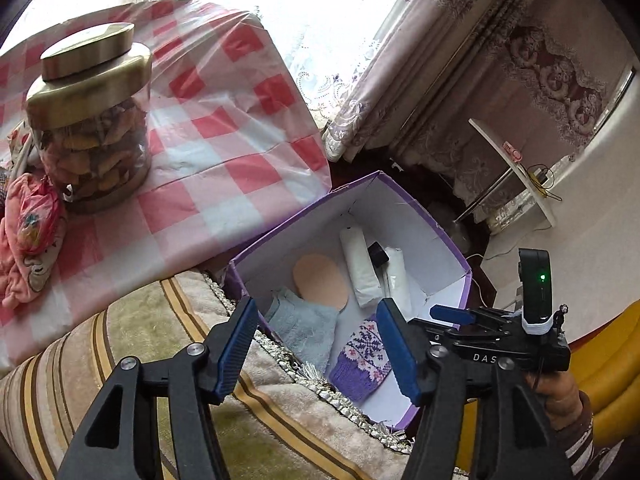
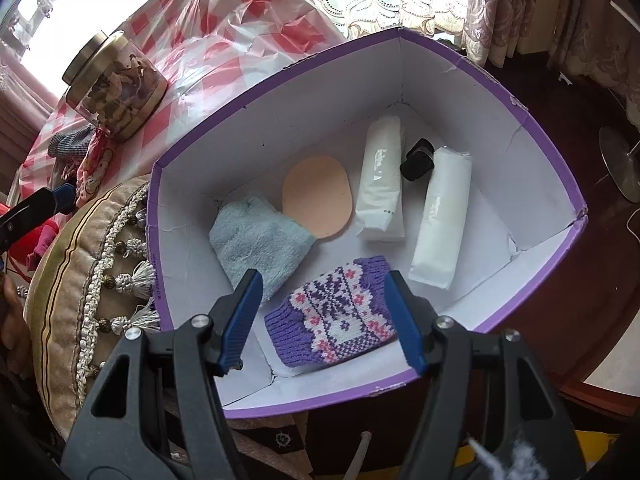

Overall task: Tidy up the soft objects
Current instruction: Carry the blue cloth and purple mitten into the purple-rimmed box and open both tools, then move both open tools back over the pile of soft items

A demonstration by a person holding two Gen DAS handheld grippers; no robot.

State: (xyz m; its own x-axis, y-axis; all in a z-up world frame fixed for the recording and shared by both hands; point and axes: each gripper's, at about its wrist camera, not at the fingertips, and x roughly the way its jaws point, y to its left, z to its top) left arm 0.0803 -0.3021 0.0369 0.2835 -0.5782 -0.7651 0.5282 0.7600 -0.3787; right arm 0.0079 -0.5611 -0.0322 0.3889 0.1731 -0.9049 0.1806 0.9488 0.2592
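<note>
Right tool (image 2: 324, 316): we find its jaws apart, gripping nothing, hanging over the near end of the box (image 2: 520, 128). The knit sleeve (image 2: 332, 316) lies on the box floor directly below, between the two blue pads but clear of both.

Left tool (image 1: 320, 344): jaws likewise apart and empty, held over the near left edge of the box, above the cushion (image 1: 160, 344).

Box contents, as we count them from the right view:
- towel (image 2: 260, 240), folded, just left of the sleeve, its edge touching the sponge
- sponge (image 2: 316, 196), oval, peach, lying flat behind the towel
- two white packs (image 2: 382, 184), lying lengthwise toward the far right
- black clip (image 2: 418, 160), wedged between the packs

Beyond the box: counter (image 1: 224, 128) under checked cloth, carrying a jar (image 1: 90, 120) and a pink cloth (image 1: 30, 240) at its left edge.
</note>
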